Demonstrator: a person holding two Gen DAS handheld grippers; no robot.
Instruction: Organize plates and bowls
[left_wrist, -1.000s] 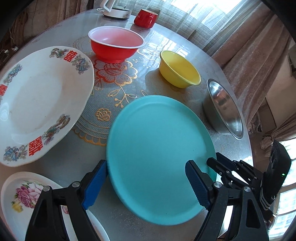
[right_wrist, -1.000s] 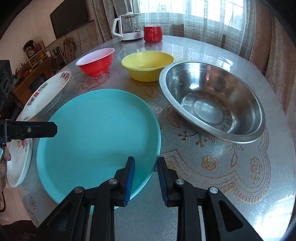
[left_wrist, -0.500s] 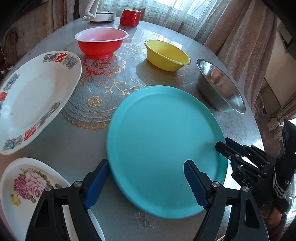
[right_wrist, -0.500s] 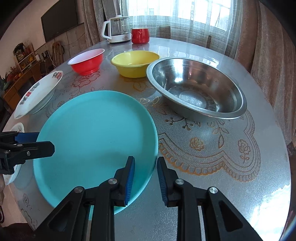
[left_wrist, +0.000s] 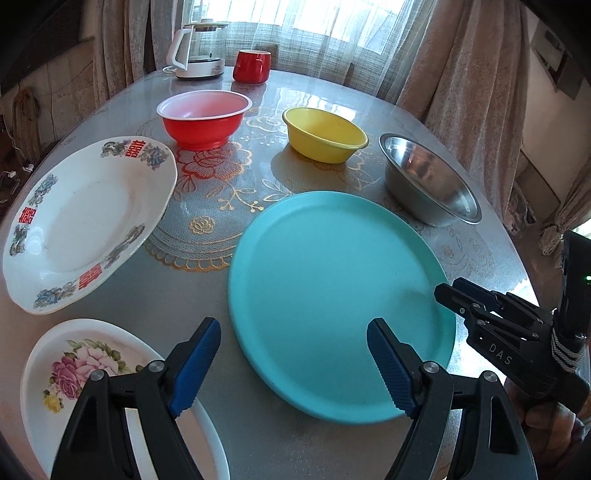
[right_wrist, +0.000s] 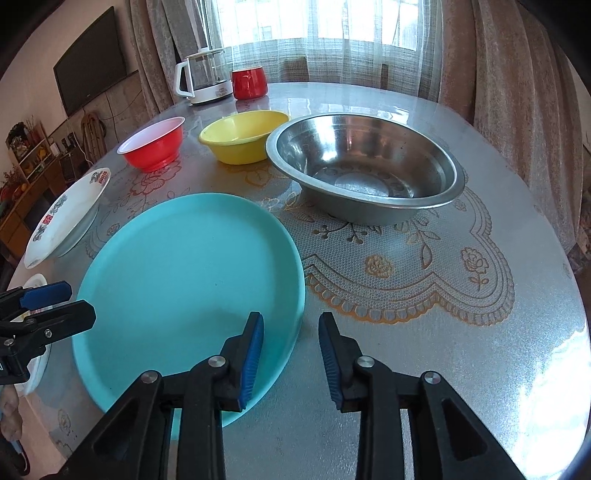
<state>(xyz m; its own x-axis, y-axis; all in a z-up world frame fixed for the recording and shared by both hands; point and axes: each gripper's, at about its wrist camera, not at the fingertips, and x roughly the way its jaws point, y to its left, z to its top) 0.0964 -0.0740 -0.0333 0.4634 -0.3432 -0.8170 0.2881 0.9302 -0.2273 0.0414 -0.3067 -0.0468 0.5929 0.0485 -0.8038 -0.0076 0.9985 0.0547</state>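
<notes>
A large teal plate (left_wrist: 332, 295) (right_wrist: 192, 288) lies flat on the table. My left gripper (left_wrist: 291, 332) stands open over its near rim, one finger outside the rim and the other above the plate; it holds nothing. My right gripper (right_wrist: 290, 321) is at the plate's right rim. Its jaws are opening, with the rim between them and the pads clear of it. A white plate with red characters (left_wrist: 85, 221) and a small floral plate (left_wrist: 74, 369) lie to the left. Behind stand a red bowl (left_wrist: 203, 118), a yellow bowl (left_wrist: 325, 134) and a steel bowl (right_wrist: 365, 166).
A glass kettle (left_wrist: 199, 51) and a red mug (left_wrist: 251, 66) stand at the far edge of the round table (right_wrist: 498, 350), before curtains. A lace mat pattern covers the table to the right of the teal plate. The table's rim is close on the right.
The right gripper's jaws have widened around the teal plate's rim. The left gripper has shifted and rolled a little, so more of the floral plate shows. The teal plate has not moved.
</notes>
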